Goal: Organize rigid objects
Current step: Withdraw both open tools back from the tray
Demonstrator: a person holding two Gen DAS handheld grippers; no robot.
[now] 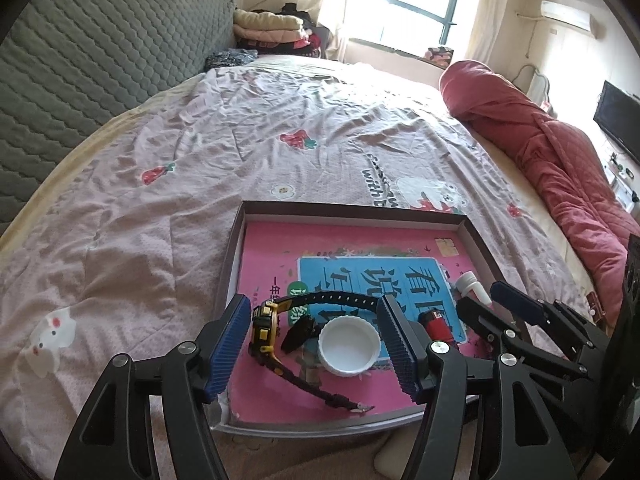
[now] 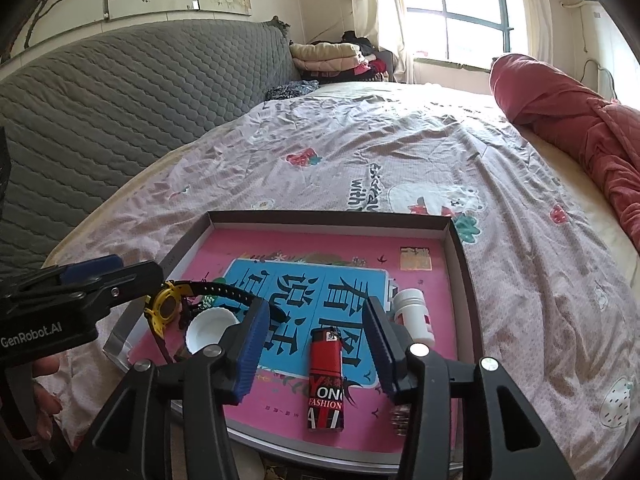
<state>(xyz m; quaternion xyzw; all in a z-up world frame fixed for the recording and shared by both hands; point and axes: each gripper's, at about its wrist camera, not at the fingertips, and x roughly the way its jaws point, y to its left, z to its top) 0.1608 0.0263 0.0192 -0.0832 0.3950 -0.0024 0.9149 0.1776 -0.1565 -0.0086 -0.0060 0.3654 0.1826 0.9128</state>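
Both my grippers, left (image 1: 314,344) and right (image 2: 316,354), gape empty over the tray (image 2: 328,218) holding lighter (image 2: 327,380), cap (image 1: 349,347), watch (image 1: 265,330), bottle (image 2: 414,316).

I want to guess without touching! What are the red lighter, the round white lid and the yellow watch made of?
The red rectangular lighter looks like glossy plastic: smooth, shiny, printed letters. The round white lid seems matte plastic, with a ridged rim. The yellow and black watch probably has a hard plastic case and a rubbery strap; the strap bends and has holes.
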